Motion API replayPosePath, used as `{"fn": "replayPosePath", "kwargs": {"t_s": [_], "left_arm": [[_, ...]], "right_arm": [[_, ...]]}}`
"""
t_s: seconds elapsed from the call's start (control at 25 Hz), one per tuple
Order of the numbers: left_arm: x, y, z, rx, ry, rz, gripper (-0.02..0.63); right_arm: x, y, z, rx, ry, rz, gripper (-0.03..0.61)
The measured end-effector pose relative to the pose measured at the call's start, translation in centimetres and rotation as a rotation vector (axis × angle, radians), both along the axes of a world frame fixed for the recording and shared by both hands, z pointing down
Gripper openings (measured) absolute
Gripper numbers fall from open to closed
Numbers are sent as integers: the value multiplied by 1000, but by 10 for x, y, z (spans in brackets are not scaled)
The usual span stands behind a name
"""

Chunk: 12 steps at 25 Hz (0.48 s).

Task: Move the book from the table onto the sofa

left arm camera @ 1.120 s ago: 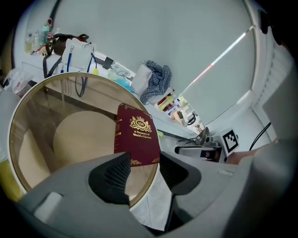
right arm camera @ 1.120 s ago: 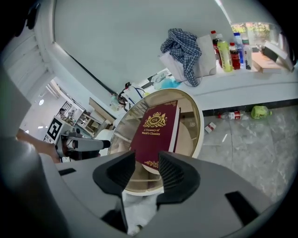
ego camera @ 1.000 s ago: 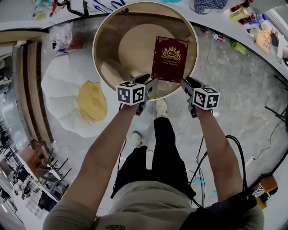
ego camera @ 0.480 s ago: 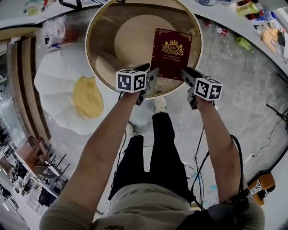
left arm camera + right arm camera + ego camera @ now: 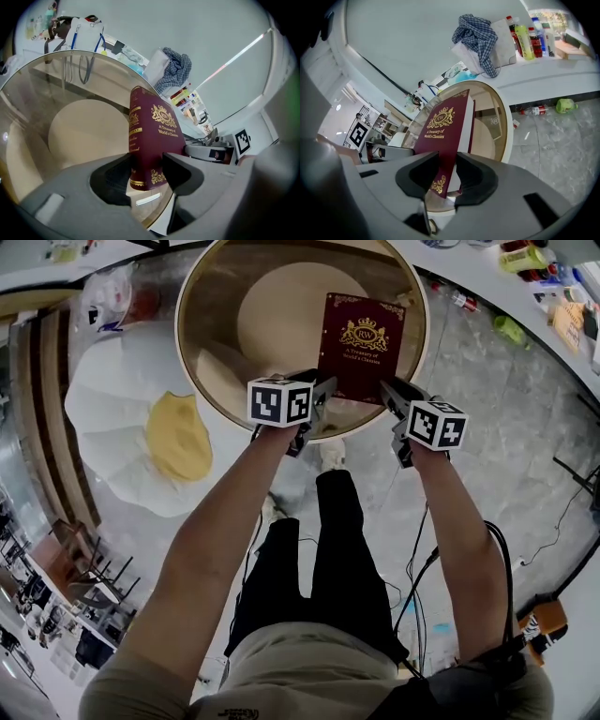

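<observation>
Left gripper (image 5: 317,397) opening around the book (image 5: 364,345), right gripper (image 5: 396,397) closing on it.

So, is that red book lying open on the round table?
No, the book lies closed on the round glass table, its gold-crested front cover facing up.

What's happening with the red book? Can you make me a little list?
book: dark red, gold print, flat on the round glass table, by its near edge.
left hand-held gripper: open; jaws just opened wider, book's near left corner between them.
right hand-held gripper: jaws just closed in and look pressed on the book's near right corner.
floor: white-and-yellow egg-shaped cushion, left of the table in the head view.
progress: book not lifted yet.
</observation>
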State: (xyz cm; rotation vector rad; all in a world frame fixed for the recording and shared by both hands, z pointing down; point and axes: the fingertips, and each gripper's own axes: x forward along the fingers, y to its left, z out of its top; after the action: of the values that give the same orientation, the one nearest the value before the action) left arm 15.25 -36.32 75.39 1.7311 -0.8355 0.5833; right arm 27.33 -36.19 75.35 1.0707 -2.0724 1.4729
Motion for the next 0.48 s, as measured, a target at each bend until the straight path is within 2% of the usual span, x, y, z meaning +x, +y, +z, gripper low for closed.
{"fn": "replayPosePath", "kwargs": {"t_s": [0.2,0.48], "left_arm": [[-11,12,-11,14,-2,-36,206],[-54,32,-31,48,0,-108,204]], "right_arm": [[-9,4,-15,30,7,-30,118],[-52,16,-32,60,7,-103,118]]}}
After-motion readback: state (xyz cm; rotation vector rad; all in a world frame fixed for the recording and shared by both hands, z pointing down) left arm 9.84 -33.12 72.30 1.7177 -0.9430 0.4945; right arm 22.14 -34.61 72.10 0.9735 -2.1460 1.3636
